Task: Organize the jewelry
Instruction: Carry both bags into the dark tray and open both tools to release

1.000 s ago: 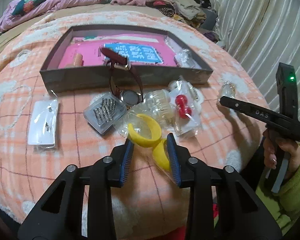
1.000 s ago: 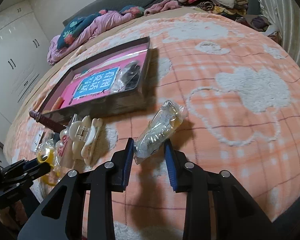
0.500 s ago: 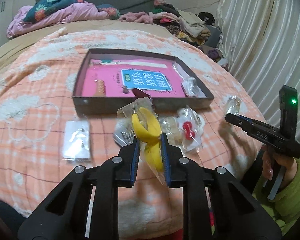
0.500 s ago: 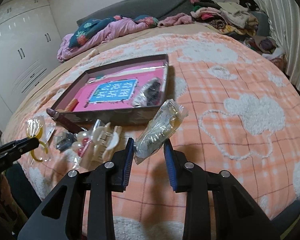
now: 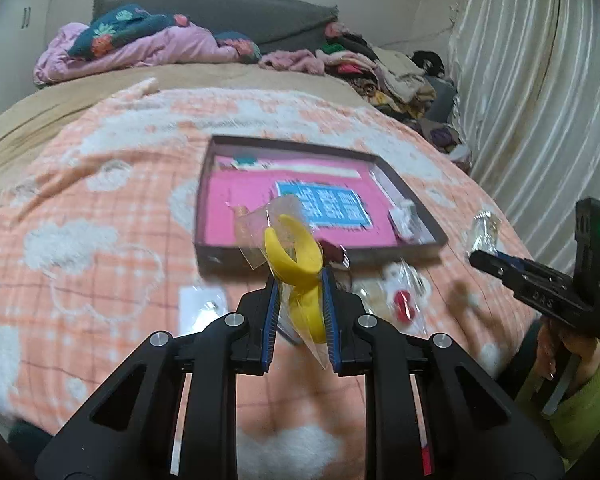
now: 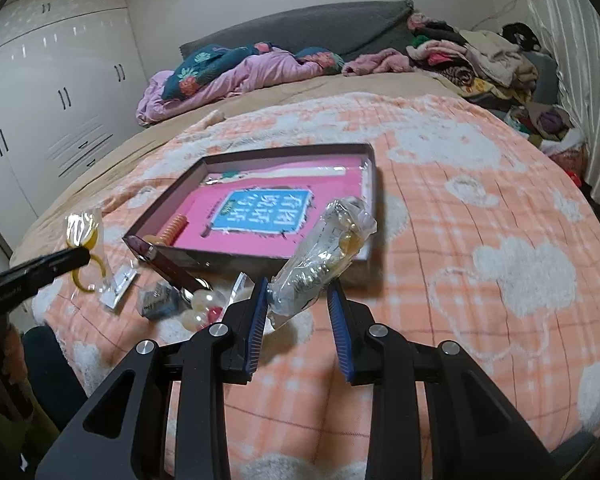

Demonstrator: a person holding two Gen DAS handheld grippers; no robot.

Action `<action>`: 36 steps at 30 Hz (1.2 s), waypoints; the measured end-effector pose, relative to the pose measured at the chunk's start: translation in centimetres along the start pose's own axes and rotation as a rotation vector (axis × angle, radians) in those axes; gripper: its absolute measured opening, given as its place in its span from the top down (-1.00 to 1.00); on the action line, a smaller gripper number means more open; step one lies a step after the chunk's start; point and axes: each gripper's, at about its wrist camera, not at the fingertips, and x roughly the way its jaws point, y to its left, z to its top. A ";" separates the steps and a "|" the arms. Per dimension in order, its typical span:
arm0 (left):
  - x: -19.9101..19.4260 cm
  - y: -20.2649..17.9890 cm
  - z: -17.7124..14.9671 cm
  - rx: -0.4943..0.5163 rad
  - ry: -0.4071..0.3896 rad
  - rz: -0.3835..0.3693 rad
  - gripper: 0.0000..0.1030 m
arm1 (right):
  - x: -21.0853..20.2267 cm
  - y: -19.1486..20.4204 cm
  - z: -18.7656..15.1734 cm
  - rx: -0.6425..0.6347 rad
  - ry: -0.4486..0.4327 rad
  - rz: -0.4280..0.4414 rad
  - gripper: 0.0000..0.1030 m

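My left gripper (image 5: 299, 322) clamps a yellow clip (image 5: 296, 258) in clear wrap. My right gripper (image 6: 298, 320) grips a clear bag (image 6: 324, 258) of pale, gold-toned jewelry.

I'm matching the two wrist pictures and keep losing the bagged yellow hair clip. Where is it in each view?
Left wrist: the yellow hair clip sits at centre, in its clear bag, pinched in the left claw, in front of the box.
Right wrist: it appears at the far left edge, held at the tip of the other claw, left of the box.
Shared landmark: the shallow box with the pink lining on the orange blanket.
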 end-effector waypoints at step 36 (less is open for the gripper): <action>8.0 1.8 5.7 -0.039 0.022 0.010 0.76 | 4.9 1.9 5.3 -0.041 -0.010 0.020 0.43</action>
